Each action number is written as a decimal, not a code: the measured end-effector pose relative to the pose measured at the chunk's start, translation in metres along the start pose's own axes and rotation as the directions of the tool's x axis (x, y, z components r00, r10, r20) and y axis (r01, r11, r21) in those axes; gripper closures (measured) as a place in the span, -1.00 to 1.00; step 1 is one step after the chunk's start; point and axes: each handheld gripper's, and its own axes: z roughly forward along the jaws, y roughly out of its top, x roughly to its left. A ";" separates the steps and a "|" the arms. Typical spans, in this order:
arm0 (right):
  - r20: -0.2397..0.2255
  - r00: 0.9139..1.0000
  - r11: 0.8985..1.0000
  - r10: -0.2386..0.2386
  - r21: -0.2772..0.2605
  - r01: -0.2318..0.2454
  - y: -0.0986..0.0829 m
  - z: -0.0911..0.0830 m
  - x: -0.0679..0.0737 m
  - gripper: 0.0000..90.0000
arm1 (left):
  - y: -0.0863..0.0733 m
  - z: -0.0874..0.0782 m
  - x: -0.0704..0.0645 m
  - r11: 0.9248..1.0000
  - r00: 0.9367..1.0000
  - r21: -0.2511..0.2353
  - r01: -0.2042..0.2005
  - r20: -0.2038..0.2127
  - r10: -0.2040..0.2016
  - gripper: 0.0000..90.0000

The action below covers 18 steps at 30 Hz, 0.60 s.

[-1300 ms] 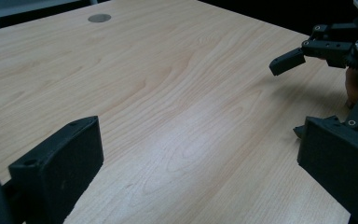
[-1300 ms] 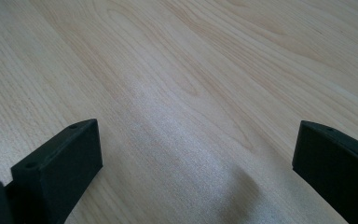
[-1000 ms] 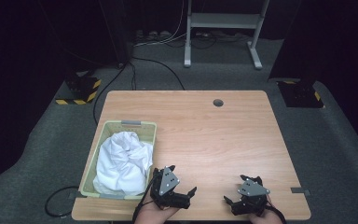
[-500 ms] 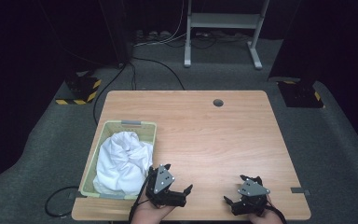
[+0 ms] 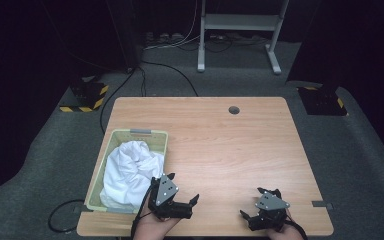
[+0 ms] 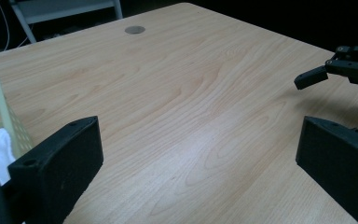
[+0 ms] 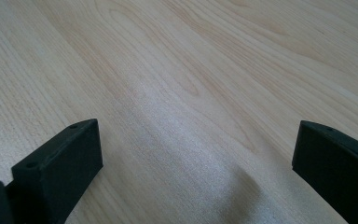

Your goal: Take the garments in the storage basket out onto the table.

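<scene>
Wooden table | left tongs wide apart, empty | right tongs wide apart, empty

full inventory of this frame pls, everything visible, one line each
white cloth: 1, white, bunched inside the basket
basket: 1, pale green, on the table's near left part
table: 1, light wood, centre of the high view
cable hole: 1, grey, round, far side of the table top
metal stand: 1, light grey, on the floor beyond the table
floor cables: several, black, on the grey carpet behind the table
striped floor bases: 2, black with yellow stripes, left and right of the table's far corners
left gripper: 1, black, jaws apart, beside the basket at the near edge
right gripper: 1, black, jaws apart, near edge right of centre
</scene>
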 end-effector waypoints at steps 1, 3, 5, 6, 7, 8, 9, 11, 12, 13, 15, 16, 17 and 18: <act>0.000 1.000 1.000 0.000 0.000 0.000 0.000 0.000 0.000 -0.98 | 0.001 -0.002 0.002 1.000 1.000 -0.001 -0.003 -0.005 0.003 -0.98; 0.001 1.000 1.000 -0.002 0.000 0.002 0.000 0.000 0.000 -0.98 | 0.001 -0.004 0.004 1.000 1.000 -0.005 0.001 -0.012 -0.001 -0.98; 0.001 1.000 1.000 -0.003 0.000 0.003 0.000 0.000 0.000 -0.98 | 0.001 -0.005 0.005 1.000 1.000 -0.005 0.000 -0.015 0.000 -0.98; 0.001 1.000 1.000 -0.005 0.001 0.005 0.000 0.000 0.001 -0.98 | 0.001 -0.007 0.007 1.000 1.000 -0.008 0.004 -0.021 -0.004 -0.98; 0.001 1.000 1.000 -0.006 0.001 0.006 0.000 0.000 0.001 -0.98 | 0.001 -0.009 0.009 1.000 1.000 -0.010 0.003 -0.026 -0.003 -0.98; 0.001 1.000 1.000 -0.006 0.001 0.006 0.000 0.000 0.001 -0.98 | 0.001 -0.009 0.009 1.000 1.000 -0.010 0.003 -0.026 -0.003 -0.98; 0.001 1.000 1.000 -0.007 0.000 0.007 0.000 0.000 0.001 -0.98 | 0.001 -0.010 0.010 1.000 1.000 -0.012 0.002 -0.031 -0.002 -0.98; 0.000 1.000 1.000 -0.006 -0.002 0.006 0.000 0.000 0.001 -0.98 | 0.000 -0.012 0.013 1.000 0.999 -0.013 0.004 -0.038 -0.004 -0.98; 0.000 1.000 1.000 -0.004 0.000 0.004 0.000 0.000 0.000 -0.98 | 0.000 -0.014 0.015 1.000 0.999 -0.014 0.008 -0.044 -0.009 -0.98; 0.000 1.000 1.000 -0.004 0.000 0.004 0.000 0.000 0.000 -0.98 | 0.000 -0.014 0.015 1.000 0.999 -0.014 0.008 -0.044 -0.009 -0.98; 0.001 1.000 1.000 -0.005 0.000 0.005 0.000 0.000 0.000 -0.98 | 0.000 -0.017 0.017 1.000 0.999 -0.013 0.008 -0.050 -0.009 -0.98; 0.002 1.000 1.000 -0.005 0.000 0.005 0.000 0.000 0.001 -0.98 | 0.000 -0.018 0.019 1.000 0.998 -0.014 0.009 -0.054 -0.010 -0.98; 0.002 1.000 1.000 -0.006 0.001 0.006 0.000 0.000 0.001 -0.98 | 0.000 -0.019 0.020 1.000 0.998 -0.014 0.010 -0.057 -0.011 -0.98; 0.002 1.000 1.000 -0.005 0.002 0.005 0.000 0.000 0.001 -0.98 | 0.000 -0.021 0.021 1.000 0.998 -0.017 0.012 -0.061 -0.013 -0.98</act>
